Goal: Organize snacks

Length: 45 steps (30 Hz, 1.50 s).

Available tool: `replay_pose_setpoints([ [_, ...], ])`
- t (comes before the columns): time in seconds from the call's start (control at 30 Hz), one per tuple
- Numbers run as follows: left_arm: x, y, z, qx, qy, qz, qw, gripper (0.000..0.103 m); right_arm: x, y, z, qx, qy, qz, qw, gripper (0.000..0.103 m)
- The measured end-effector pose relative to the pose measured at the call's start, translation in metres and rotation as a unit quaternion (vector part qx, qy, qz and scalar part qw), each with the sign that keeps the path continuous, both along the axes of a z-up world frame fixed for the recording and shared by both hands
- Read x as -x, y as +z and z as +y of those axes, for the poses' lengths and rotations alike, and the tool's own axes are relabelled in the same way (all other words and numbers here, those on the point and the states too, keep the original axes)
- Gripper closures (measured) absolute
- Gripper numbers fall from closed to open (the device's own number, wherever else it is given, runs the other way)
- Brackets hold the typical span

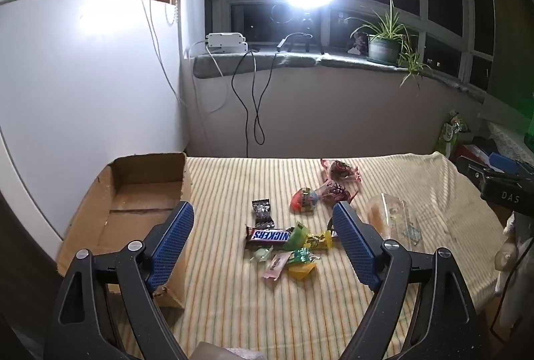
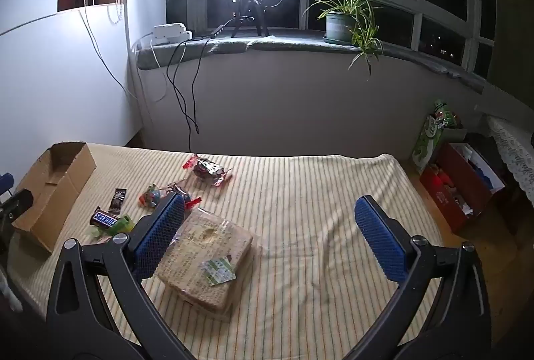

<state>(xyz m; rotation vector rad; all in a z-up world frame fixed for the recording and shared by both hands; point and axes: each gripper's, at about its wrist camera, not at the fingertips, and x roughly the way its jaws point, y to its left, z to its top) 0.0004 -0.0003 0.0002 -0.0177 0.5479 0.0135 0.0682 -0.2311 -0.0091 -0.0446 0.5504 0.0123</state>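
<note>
Lay scattered mid-table on a striped cloth (image 1: 233, 310): a Snickers bar (image 1: 269, 236) among small candies (image 1: 293, 256), right of an open cardboard box (image 1: 140, 193). Hovered above, left gripper (image 1: 263, 230) spread wide and empty. Stood likewise released, right gripper (image 2: 270, 220), over a wrapped cracker pack (image 2: 207, 256).

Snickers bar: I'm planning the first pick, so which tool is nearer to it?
Left. The left tool frames the Snickers bar; the right tool sits right of it, at the cracker pack.

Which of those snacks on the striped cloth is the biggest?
The clear-wrapped pack of crackers beside the right gripper; the others are small candies.
</note>
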Motion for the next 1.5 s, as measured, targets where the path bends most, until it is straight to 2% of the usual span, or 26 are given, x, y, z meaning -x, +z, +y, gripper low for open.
replay_pose_setpoints([
  [0.03,0.0,0.0,0.0,0.001,0.0,0.0,1.0,0.018,-0.001,0.001,0.001,0.004,-0.001,0.002,1.0,0.0],
  [0.07,-0.001,0.0,0.0,0.002,0.0,0.0,1.0,0.018,-0.001,0.002,-0.002,-0.017,0.002,-0.007,1.0,0.0],
  [0.3,-0.002,-0.001,0.01,0.006,0.002,0.001,1.0,0.018,0.001,-0.003,0.001,-0.016,0.007,-0.006,1.0,0.0],
  [1.5,-0.001,-0.003,-0.002,0.002,0.003,-0.001,1.0,0.018,0.0,-0.006,0.003,-0.012,0.023,0.014,1.0,0.0],
])
